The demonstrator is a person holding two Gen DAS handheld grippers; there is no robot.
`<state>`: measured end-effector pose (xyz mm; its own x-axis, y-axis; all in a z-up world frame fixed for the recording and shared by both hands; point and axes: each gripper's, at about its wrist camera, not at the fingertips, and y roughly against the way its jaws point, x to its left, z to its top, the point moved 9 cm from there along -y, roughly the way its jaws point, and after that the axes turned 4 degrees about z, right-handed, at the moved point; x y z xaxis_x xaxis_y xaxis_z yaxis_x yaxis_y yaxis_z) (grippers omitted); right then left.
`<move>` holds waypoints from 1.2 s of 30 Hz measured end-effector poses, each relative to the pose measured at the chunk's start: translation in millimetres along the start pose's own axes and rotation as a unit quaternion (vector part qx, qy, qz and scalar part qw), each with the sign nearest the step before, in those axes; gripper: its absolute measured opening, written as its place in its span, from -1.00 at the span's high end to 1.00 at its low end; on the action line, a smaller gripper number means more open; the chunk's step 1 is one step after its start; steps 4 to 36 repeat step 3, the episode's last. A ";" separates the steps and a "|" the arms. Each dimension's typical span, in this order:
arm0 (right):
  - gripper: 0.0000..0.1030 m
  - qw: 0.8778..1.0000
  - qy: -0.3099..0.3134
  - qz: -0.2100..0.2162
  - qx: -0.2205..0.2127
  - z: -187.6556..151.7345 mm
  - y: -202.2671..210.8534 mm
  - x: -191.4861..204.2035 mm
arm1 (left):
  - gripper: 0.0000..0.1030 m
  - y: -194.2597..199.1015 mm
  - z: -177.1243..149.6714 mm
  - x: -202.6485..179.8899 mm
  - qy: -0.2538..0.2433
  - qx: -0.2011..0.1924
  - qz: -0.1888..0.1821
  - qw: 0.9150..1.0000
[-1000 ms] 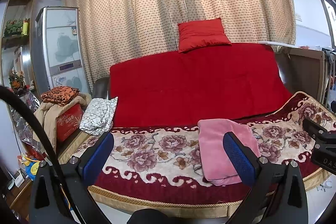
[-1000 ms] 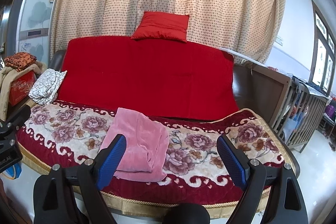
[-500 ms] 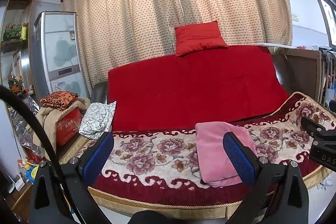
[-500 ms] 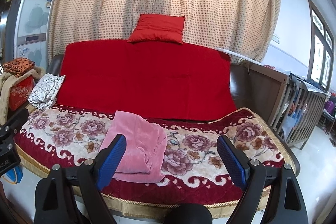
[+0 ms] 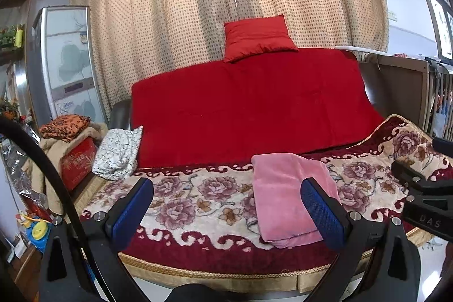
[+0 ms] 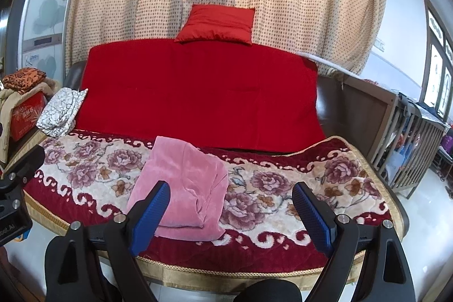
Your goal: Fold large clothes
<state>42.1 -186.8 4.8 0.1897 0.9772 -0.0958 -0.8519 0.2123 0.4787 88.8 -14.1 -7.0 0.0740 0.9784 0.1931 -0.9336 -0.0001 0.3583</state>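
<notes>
Both held low in front of the sofa (image 5: 254, 104), tilted down: left gripper (image 5: 226, 205) and right gripper (image 6: 230, 207) spread wide, empty, pink cloth (image 6: 184, 188) untouched.

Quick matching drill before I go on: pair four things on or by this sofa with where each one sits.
1 pink garment
2 red cushion
3 white crackle-print cloth
4 orange patterned cloth

A on top of the sofa back
B on the pile beside the sofa
C folded on the floral blanket
D at the seat's end, against the red cover

Pairs: 1-C, 2-A, 3-D, 4-B
</notes>
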 end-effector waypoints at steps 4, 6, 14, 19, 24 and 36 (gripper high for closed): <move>-0.75 1.000 0.005 0.001 0.013 1.6 -19.6 5.1 | -1.00 -17.6 -1.1 2.0 0.010 0.010 0.000 1.000; -0.75 1.000 0.005 0.001 0.013 1.6 -19.6 5.1 | -1.00 -17.6 -1.1 2.0 0.010 0.010 0.000 1.000; -0.75 1.000 0.005 0.001 0.013 1.6 -19.6 5.1 | -1.00 -17.6 -1.1 2.0 0.010 0.010 0.000 1.000; -0.75 1.000 0.005 0.001 0.013 1.6 -19.6 5.1 | -1.00 -17.6 -1.1 2.0 0.010 0.010 0.000 1.000; -0.75 1.000 0.005 0.001 0.013 1.6 -19.6 5.1 | -1.00 -17.6 -1.1 2.0 0.010 0.010 0.000 1.000; -0.75 1.000 0.005 0.001 0.013 1.6 -19.6 5.1 | -1.00 -17.6 -1.1 2.0 0.010 0.010 0.000 1.000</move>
